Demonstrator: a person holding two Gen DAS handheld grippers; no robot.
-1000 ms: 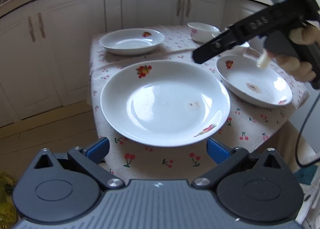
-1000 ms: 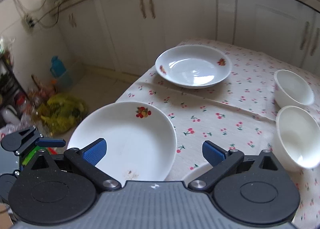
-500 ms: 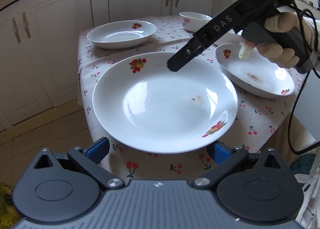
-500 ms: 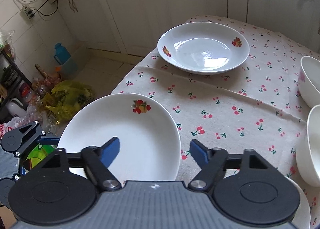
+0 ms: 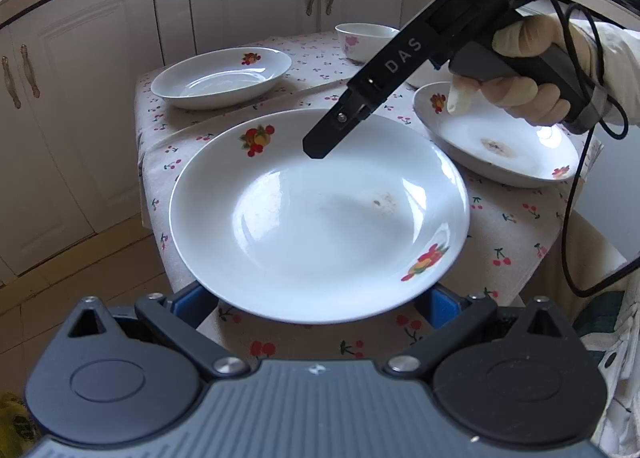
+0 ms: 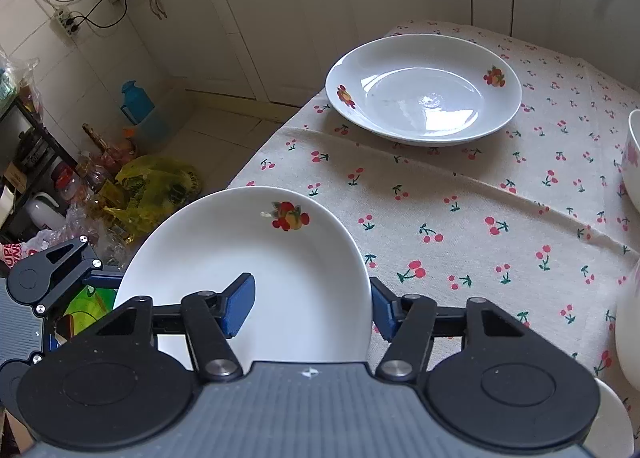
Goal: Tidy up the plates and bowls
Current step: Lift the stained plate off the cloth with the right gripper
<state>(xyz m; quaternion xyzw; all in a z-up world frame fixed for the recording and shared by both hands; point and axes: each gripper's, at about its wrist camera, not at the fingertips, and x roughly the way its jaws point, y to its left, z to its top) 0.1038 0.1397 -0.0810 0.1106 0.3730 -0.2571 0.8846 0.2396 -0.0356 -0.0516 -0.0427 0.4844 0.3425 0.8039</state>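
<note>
Right gripper [image 6: 312, 304] has been narrowed astride the near plate's [image 5: 320, 218] rim, not clamped; left gripper [image 5: 316, 304] is held spread wide beneath that plate's edge.

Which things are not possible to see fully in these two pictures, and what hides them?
- Right wrist view: the bowl is cut off by the right edge.
- Right wrist view: the body of the right gripper hides the near part of the near plate.
- Left wrist view: this plate's rim hides the fingertips of the left gripper; contact cannot be judged.
- Left wrist view: the hand covers the far rim of the stained plate.
</note>
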